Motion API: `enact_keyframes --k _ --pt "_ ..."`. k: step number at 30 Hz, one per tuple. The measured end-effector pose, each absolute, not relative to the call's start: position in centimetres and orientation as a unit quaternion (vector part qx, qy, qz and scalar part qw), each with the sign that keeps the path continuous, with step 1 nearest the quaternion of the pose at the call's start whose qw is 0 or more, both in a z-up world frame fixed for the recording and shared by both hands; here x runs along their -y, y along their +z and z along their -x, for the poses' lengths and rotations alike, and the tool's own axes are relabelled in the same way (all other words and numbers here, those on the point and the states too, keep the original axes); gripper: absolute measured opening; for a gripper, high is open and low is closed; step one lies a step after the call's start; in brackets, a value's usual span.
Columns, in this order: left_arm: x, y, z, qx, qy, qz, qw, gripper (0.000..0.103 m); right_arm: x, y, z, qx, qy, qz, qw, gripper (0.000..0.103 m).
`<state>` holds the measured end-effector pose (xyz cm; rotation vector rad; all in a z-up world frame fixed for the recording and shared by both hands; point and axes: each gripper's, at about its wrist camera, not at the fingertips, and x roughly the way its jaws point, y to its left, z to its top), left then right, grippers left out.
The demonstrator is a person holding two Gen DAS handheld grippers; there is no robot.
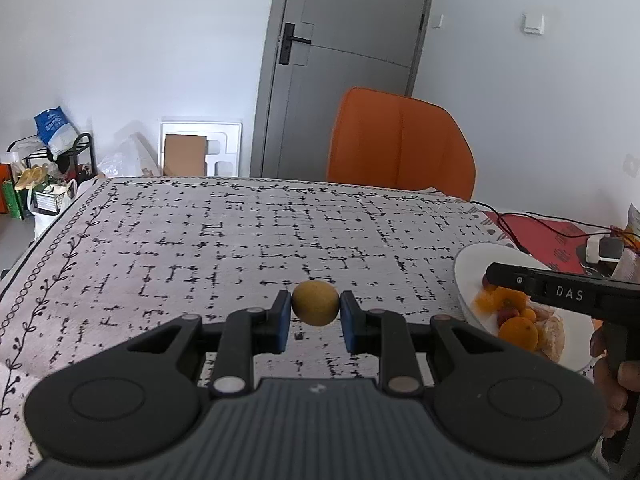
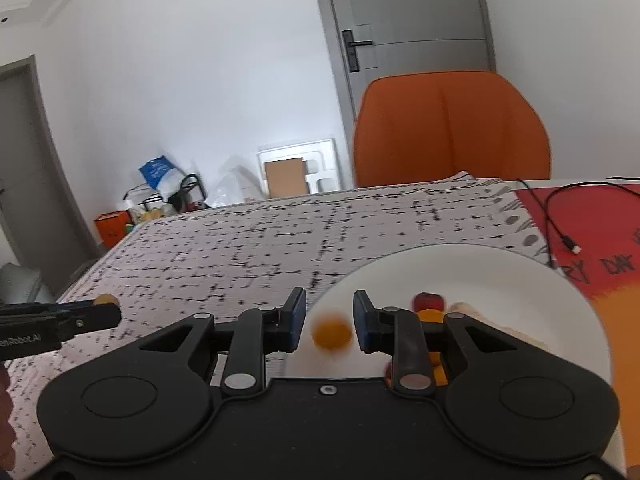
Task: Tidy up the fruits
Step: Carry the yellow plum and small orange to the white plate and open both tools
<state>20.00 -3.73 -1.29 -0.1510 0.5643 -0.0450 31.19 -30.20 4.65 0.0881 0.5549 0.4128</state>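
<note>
Fingers of the left gripper (image 1: pixel 315 312) clamp a yellow fruit (image 1: pixel 315 302) above the tablecloth (image 1: pixel 200 240). Right gripper (image 2: pixel 329 320) hangs with its fingers apart over the white plate (image 2: pixel 500 272) at the table's right edge, a blurred orange fruit (image 2: pixel 332 334) between them, contact unclear.

One plate (image 2: pixel 520 264), one chair (image 1: pixel 400 148), two grippers (image 1: pixel 315 312).

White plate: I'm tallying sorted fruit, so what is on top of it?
White plate holds orange fruits and small red ones; the right claw covers part of the pile.
</note>
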Motion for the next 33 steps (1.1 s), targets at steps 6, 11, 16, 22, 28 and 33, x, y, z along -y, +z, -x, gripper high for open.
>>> enact_keyframes --k 6,11,16,22,28,33 --pt "5.5 -1.1 -21.0 -0.281 -0.037 0.059 0.957 0.025 32.4 4.3 -30.8 -0.272 0.189 -0.063 0.941 0.029" --pt "7.7 -1.2 -22.0 -0.283 -0.059 0.051 0.956 0.025 35.4 4.2 -30.4 -0.273 0.167 -0.080 0.944 0.029" --pt "10.4 -1.3 -22.8 -0.284 -0.087 0.042 0.954 0.025 37.7 4.2 -29.7 -0.272 0.147 -0.092 0.947 0.030" --pt "13.4 -1.5 -23.7 -0.288 -0.113 0.025 0.951 0.025 40.1 4.0 -29.0 -0.265 0.130 -0.106 0.949 0.033" --pt "15.7 -1.1 -24.3 -0.286 -0.135 0.011 0.949 0.025 41.6 3.9 -28.2 -0.264 0.121 -0.117 0.950 0.033" --pt "16.8 -0.3 -24.5 -0.279 -0.141 0.001 0.950 0.027 42.0 4.2 -27.6 -0.256 0.120 -0.120 0.952 0.039"
